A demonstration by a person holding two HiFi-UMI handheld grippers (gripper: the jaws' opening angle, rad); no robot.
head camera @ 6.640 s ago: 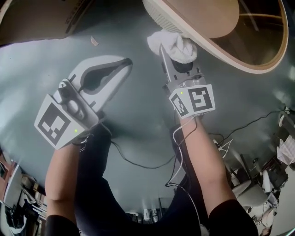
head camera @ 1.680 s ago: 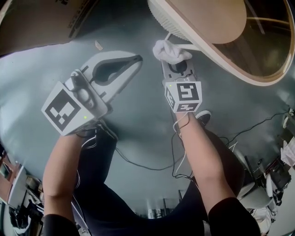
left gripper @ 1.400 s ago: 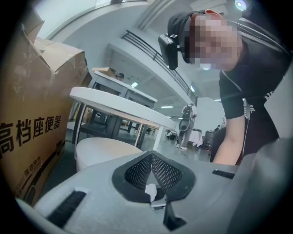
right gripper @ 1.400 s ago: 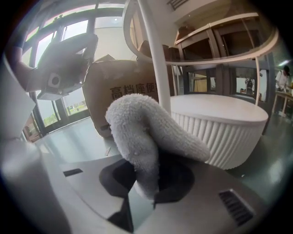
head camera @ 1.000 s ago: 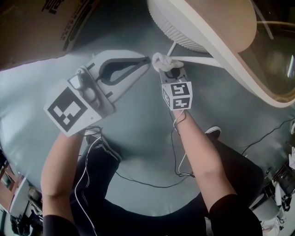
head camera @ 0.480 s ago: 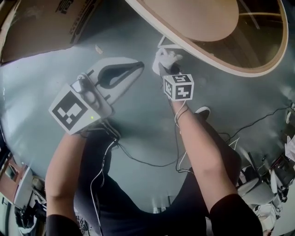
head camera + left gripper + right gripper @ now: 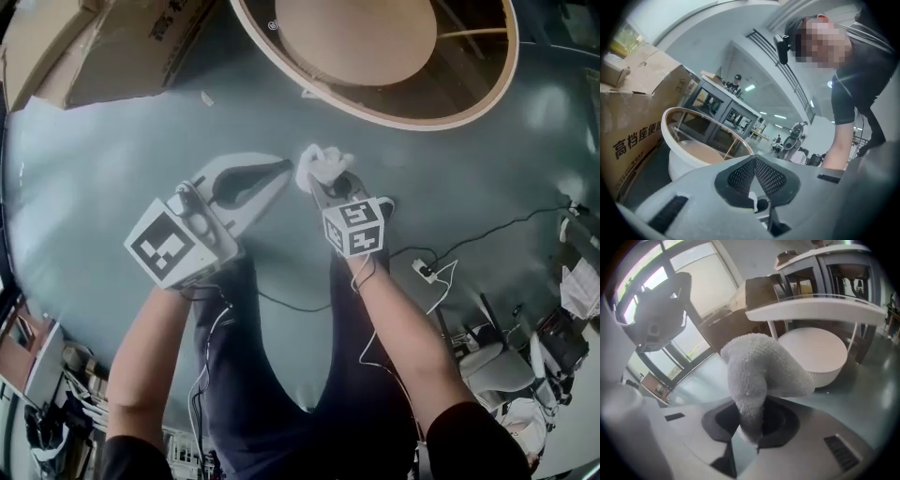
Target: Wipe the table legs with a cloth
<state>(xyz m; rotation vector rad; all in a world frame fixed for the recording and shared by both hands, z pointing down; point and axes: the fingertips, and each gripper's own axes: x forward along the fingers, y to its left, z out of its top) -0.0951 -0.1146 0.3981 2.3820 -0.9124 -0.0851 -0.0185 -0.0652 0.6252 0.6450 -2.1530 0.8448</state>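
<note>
My right gripper [image 7: 317,180] is shut on a bunched white cloth [image 7: 319,166], held over the grey-green floor just short of the round table [image 7: 469,105]. In the right gripper view the cloth [image 7: 759,371] bulges up out of the shut jaws. Beyond it stand the table's white rim [image 7: 811,310], a thin white leg [image 7: 853,345] and the round white base [image 7: 815,352], all clear of the cloth. My left gripper [image 7: 279,169] hovers beside the cloth, shut with nothing in it. In the left gripper view its pads [image 7: 740,176] meet in front of the table [image 7: 698,150].
Cardboard boxes [image 7: 112,42] lie at the far left of the floor, seen also in the left gripper view [image 7: 633,126]. A small scrap [image 7: 207,97] lies near them. A power strip [image 7: 424,272] and cable [image 7: 497,234] run at the right, with chairs [image 7: 492,370] behind me.
The right gripper has drawn back from the table leg with the cloth still in it. The table now sits farther off in the head view, and both grippers are closer to my body.
</note>
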